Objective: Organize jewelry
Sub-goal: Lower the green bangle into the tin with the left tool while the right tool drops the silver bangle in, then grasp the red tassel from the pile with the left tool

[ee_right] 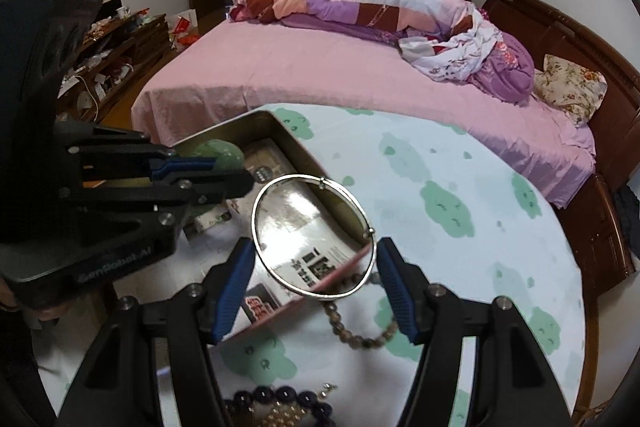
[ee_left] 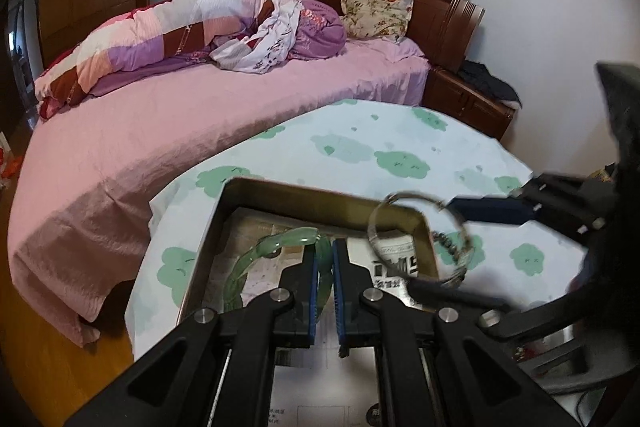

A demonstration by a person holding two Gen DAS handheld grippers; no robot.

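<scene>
My left gripper [ee_left: 325, 267] is shut on a green jade bangle [ee_left: 256, 259] and holds it over the metal tin [ee_left: 320, 193]. It also shows in the right wrist view [ee_right: 218, 163], with the jade bangle [ee_right: 218, 149] in its fingers. My right gripper [ee_right: 316, 287] holds a thin silver bangle [ee_right: 280, 183] between its blue pads, above the tin's [ee_right: 224, 125] near corner. The silver bangle [ee_left: 460, 223] and right gripper [ee_left: 448, 243] show at the right of the left wrist view. A brown bead bracelet [ee_right: 360, 339] lies on the tablecloth beside the tin.
The table has a white cloth with green clouds [ee_right: 460, 187]. A dark bead bracelet [ee_right: 280, 397] and pale beads lie at the near edge. A bed with pink sheet [ee_right: 320, 67] stands behind the table. A cluttered wooden cabinet [ee_right: 112, 67] is at the left.
</scene>
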